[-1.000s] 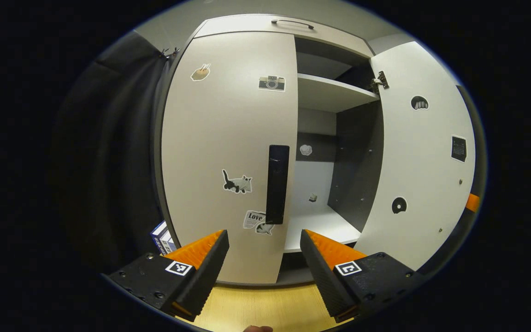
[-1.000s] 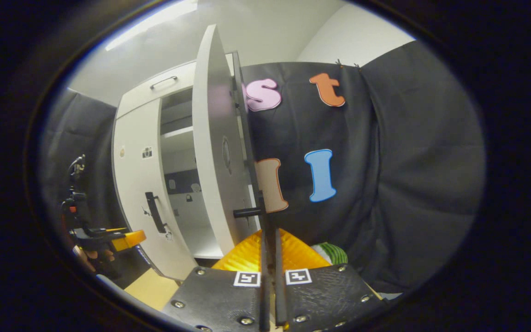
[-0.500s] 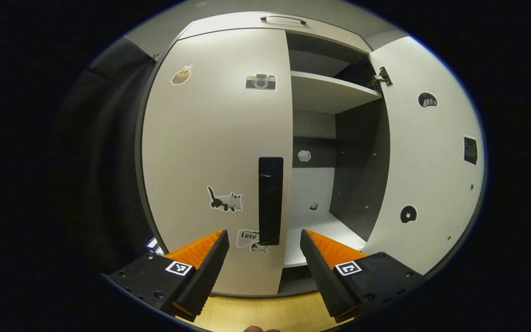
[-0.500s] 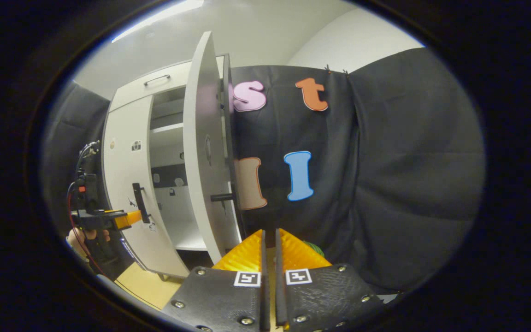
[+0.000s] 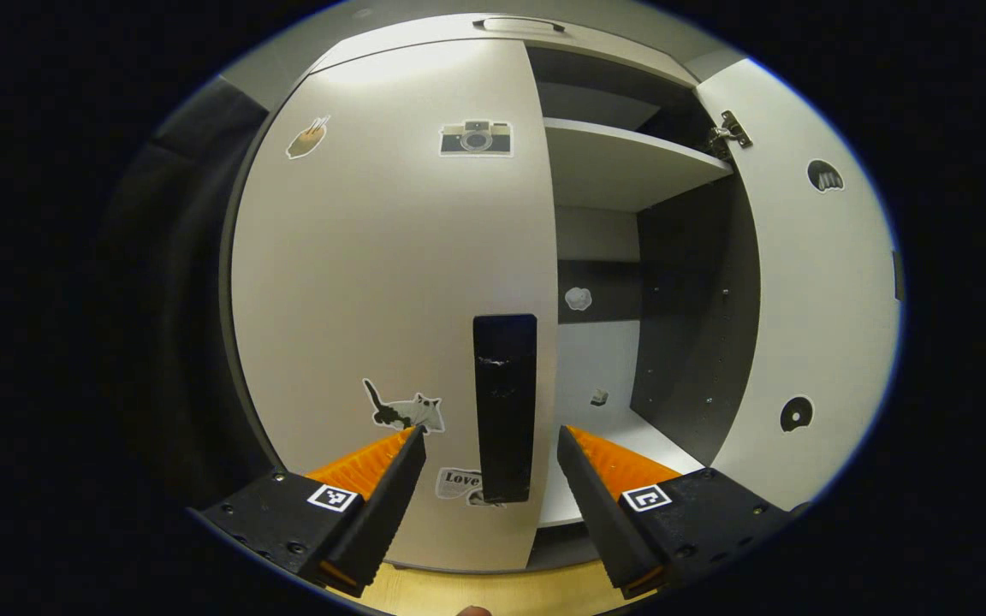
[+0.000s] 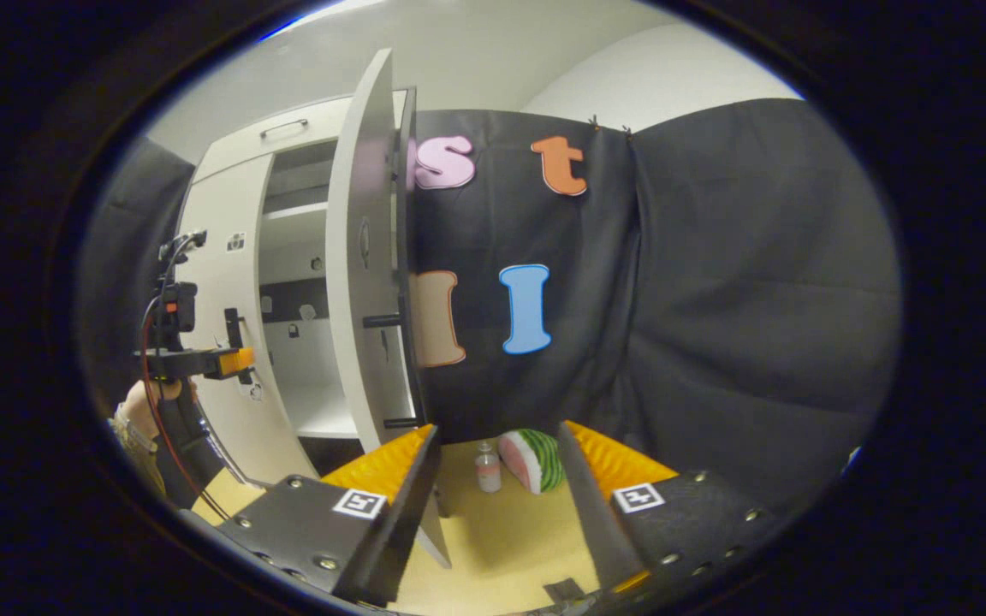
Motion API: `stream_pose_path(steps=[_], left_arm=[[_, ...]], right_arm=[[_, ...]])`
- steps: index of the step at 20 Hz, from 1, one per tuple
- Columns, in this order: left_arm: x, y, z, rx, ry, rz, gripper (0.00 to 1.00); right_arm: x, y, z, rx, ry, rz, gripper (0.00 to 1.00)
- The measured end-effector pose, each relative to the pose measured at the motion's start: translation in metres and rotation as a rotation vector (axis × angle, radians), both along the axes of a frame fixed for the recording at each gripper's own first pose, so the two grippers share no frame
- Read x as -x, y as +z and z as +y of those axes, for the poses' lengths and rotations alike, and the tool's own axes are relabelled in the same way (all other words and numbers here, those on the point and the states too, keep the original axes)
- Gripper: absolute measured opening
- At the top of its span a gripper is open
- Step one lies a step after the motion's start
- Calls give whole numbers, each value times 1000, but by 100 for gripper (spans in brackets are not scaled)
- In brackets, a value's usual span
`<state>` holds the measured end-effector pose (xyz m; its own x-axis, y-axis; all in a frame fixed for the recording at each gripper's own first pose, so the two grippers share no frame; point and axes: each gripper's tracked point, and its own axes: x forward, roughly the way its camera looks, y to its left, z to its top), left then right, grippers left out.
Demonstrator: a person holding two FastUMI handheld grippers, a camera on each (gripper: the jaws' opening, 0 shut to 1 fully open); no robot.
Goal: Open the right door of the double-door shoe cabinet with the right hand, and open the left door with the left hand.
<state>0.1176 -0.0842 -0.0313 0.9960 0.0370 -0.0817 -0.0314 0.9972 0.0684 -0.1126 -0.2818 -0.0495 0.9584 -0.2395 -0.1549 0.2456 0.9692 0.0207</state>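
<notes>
In the left gripper view, the left gripper (image 5: 490,458) has its fingers spread wide apart, one on each side of the lower end of the black vertical handle (image 5: 505,406) on the shoe cabinet's left door (image 5: 390,282); neither finger visibly touches the handle. The left door sits closed against the cabinet front and carries several stickers: a camera sticker (image 5: 476,139) near the top, a cat sticker (image 5: 403,411) low down beside the left finger, and a partly hidden one with lettering just under the handle. To the right of that door the cabinet stands open, showing a white shelf (image 5: 621,162) high up, a dark inner side wall and a white lower floor with a small object (image 5: 599,397) on it. The right door (image 5: 818,282) is swung well out, its metal hinge (image 5: 731,135) visible at the top and round dark stickers on its inner face. In the right gripper view, the right gripper (image 6: 497,462) is also open, fingers wide apart and holding nothing, clear of the right door (image 6: 360,274), which is seen nearly edge-on with its black handle (image 6: 382,322) sticking out toward the booth's wall. Between those fingers, on the pale wooden floor (image 6: 501,530), lie a watermelon-slice toy (image 6: 531,459) and a small bottle (image 6: 484,469) just beside it. Farther left in this view, a person's hand (image 6: 146,406) holds the left gripper (image 6: 223,359) up close to the left door's handle (image 6: 234,328).
</notes>
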Motion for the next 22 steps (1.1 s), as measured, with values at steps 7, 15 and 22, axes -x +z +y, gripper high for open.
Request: stream_pose_path(steps=[7,15,22], left_arm=[[-16,8,6,-17,29,-26,75],[-21,6,3,-4,36,-33,64],[-20,6,-5,-6,7,-56,32]], right_arm=[[6,-8,-14,-48,-47,4,86],[-1,-15,-12,-66,-37,18,86],[-3,-18,-1,-26,-8,42,86]])
